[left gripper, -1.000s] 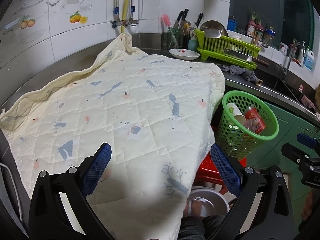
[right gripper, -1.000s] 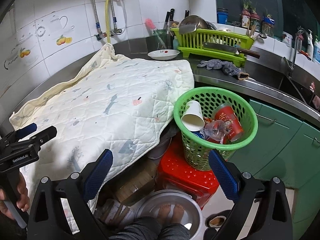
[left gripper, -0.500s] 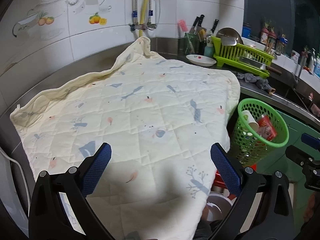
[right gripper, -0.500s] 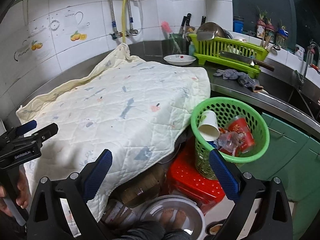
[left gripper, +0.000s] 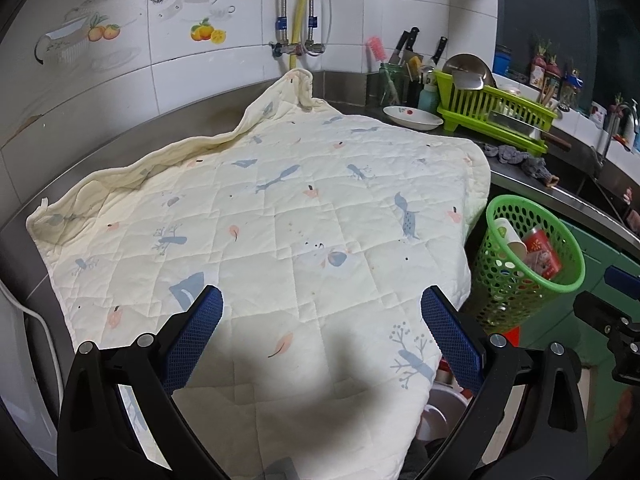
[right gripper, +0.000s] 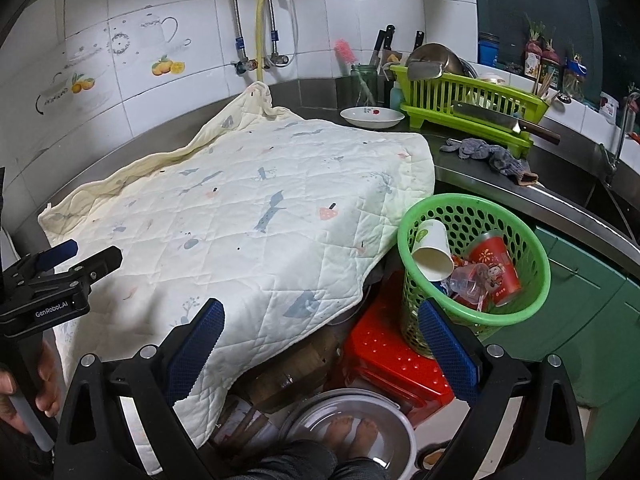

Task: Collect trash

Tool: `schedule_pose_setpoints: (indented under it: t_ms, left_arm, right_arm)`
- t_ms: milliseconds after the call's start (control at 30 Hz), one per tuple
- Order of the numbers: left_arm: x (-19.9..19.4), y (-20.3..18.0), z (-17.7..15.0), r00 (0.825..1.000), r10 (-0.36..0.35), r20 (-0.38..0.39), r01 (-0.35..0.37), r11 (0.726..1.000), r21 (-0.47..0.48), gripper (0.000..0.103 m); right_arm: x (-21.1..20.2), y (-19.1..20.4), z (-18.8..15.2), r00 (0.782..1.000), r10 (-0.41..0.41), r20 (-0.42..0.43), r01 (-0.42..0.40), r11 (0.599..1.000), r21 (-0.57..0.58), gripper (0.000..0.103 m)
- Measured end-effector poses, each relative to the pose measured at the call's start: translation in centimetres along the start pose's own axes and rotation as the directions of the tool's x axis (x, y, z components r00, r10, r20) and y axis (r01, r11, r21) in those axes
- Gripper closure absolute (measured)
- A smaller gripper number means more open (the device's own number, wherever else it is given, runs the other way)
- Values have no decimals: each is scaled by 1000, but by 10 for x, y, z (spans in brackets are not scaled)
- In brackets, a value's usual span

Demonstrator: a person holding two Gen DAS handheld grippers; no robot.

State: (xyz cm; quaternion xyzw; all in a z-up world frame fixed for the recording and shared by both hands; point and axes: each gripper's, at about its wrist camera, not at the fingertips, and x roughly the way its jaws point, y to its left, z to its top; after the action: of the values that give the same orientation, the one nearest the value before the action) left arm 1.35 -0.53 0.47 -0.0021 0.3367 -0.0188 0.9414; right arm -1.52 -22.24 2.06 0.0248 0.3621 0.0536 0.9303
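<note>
- The green basket (right gripper: pixel 476 264) stands on a red stool (right gripper: pixel 394 360) at the right, just beside the quilt's (right gripper: pixel 240 224) hanging edge; a careless reach could tip it.
- It holds the trash: a paper cup (right gripper: pixel 434 250), a red cup (right gripper: pixel 496 268) and clear plastic, loosely piled.
- Left claw (left gripper: pixel 320 344) and right claw (right gripper: pixel 320 350) both gape wide, empty; no trash shows on the counter (right gripper: pixel 480 176).

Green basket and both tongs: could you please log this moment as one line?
left tongs: open, empty | right tongs: open, empty | green basket: holds paper cup, red carton | quilt: bare
</note>
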Motion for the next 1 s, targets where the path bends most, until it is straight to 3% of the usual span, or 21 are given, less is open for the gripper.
schedule_pose_setpoints:
  t_ms: [600, 1000]
  left_arm:
    - [-3, -12, -2, 1000, 1, 26, -2, 1000, 26, 5]
    - [1, -14, -4, 1000, -13, -2, 14, 1000, 9, 5]
  right_arm:
    - [2, 0, -4, 1000, -3, -2, 3, 1000, 10, 9]
    - [3, -6, -8, 1000, 0, -9, 0, 1000, 24, 9]
